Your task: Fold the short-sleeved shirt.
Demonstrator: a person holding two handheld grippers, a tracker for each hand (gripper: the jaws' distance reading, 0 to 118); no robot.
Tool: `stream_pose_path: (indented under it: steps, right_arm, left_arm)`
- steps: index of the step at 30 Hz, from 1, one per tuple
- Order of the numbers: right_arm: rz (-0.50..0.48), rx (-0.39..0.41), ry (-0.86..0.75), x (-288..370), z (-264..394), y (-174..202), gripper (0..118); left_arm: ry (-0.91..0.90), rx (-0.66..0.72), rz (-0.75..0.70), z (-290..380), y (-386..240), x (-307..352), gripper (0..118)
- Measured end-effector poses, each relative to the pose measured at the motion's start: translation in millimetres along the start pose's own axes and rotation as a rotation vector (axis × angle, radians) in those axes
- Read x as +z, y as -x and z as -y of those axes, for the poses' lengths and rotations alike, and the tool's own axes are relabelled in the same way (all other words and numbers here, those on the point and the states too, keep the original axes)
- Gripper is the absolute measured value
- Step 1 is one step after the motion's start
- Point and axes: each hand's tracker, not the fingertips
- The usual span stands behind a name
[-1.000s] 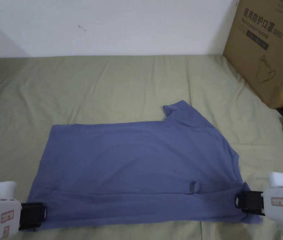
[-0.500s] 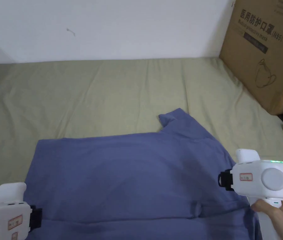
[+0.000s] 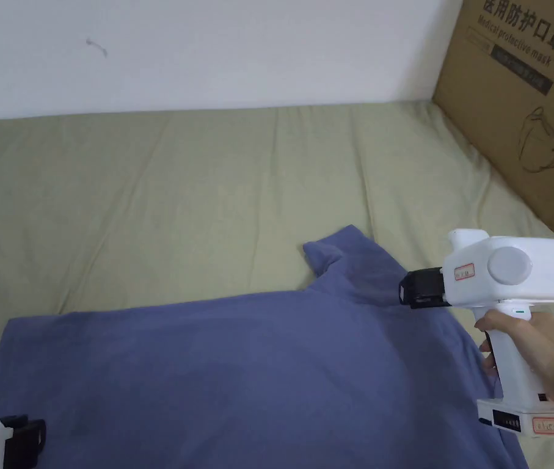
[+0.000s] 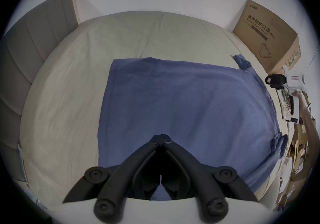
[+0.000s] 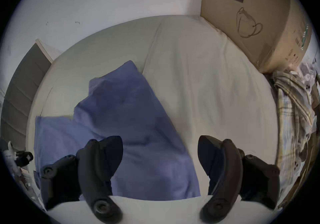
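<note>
A blue short-sleeved shirt [image 3: 257, 366] lies spread flat on the green bed sheet [image 3: 208, 183], its far sleeve [image 3: 330, 253] sticking out towards the wall. My right gripper [image 3: 402, 288] hovers above the shirt's right shoulder, just right of that sleeve. In the right gripper view its jaws [image 5: 160, 141] stand wide open over the shirt's [image 5: 129, 115] edge, holding nothing. My left gripper [image 3: 37, 436] is low at the shirt's near left corner. In the left gripper view its jaws [image 4: 161, 140] meet tip to tip above the flat shirt [image 4: 181, 106], with no cloth visibly pinched.
A big cardboard box [image 3: 513, 104] stands on the bed's right side against the wall. A plaid cloth [image 5: 294, 115] is heaped beside it at the bed's right edge. A grey headboard [image 4: 34, 46] bounds the left. Bare sheet stretches beyond the shirt.
My right gripper has left the shirt's near right edge and risen towards the far sleeve. The left gripper stays by the near left corner. The head camera has shifted.
</note>
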Motion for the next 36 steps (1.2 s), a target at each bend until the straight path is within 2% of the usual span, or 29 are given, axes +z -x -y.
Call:
stream_pose_path:
  steps: [6,8,10,11,12,13,14,15,18,27,28,29,30,31,32,36]
  right_arm:
    - [0.005,-0.014,0.075,-41,-10,-5,94]
    - [0.013,-0.008,0.093,-49,-10,-1,86]
    - [0.062,0.090,0.066,-44,-6,7,53]
    - [0.082,0.122,0.048,-37,-6,11,14]
    - [0.074,0.127,0.029,-31,-6,13,14]
    - [0.015,0.107,0.027,-29,-7,12,2]
    - [-0.007,0.041,0.032,-29,-4,12,2]
    - [-0.037,0.063,0.063,-33,-1,14,2]
    - [0.005,0.116,0.066,-33,4,23,2]
    - [0.010,0.102,0.023,-14,-10,21,2]
    - [0.010,0.096,0.026,-15,-10,19,2]
    - [0.009,0.083,0.027,-16,-8,16,2]
    - [0.004,0.075,0.027,-17,-6,14,2]
    - [0.002,0.069,0.028,-16,-12,12,2]
    - [0.001,0.063,0.028,-17,-12,11,2]
    - [0.004,0.076,0.039,-18,-10,13,2]
  left_arm:
    - [0.013,0.010,-0.003,-10,-2,-13,0]
    - [0.015,0.010,-0.001,-11,-2,-16,0]
    - [0.018,0.015,-0.003,-12,0,-16,0]
    - [0.019,0.018,-0.002,-12,1,-16,0]
    - [0.020,0.023,-0.003,-12,2,-16,0]
    - [0.019,0.026,-0.003,-13,4,-16,0]
    - [0.019,0.029,-0.004,-13,6,-16,0]
    - [0.018,0.037,-0.009,-14,7,-16,0]
    - [0.010,0.063,-0.001,-15,16,-11,0]
    - [-0.004,0.068,0.005,-60,41,-28,2]
    - [-0.017,0.082,0.008,-68,45,-32,14]
    - [-0.038,0.116,0.007,-78,51,-38,38]
    - [-0.038,0.120,-0.005,-89,56,-46,69]
    - [-0.034,0.120,-0.002,-98,60,-52,88]
    - [-0.028,0.136,0.004,-109,65,-62,99]
    - [0.007,0.163,-0.018,-131,75,-91,98]
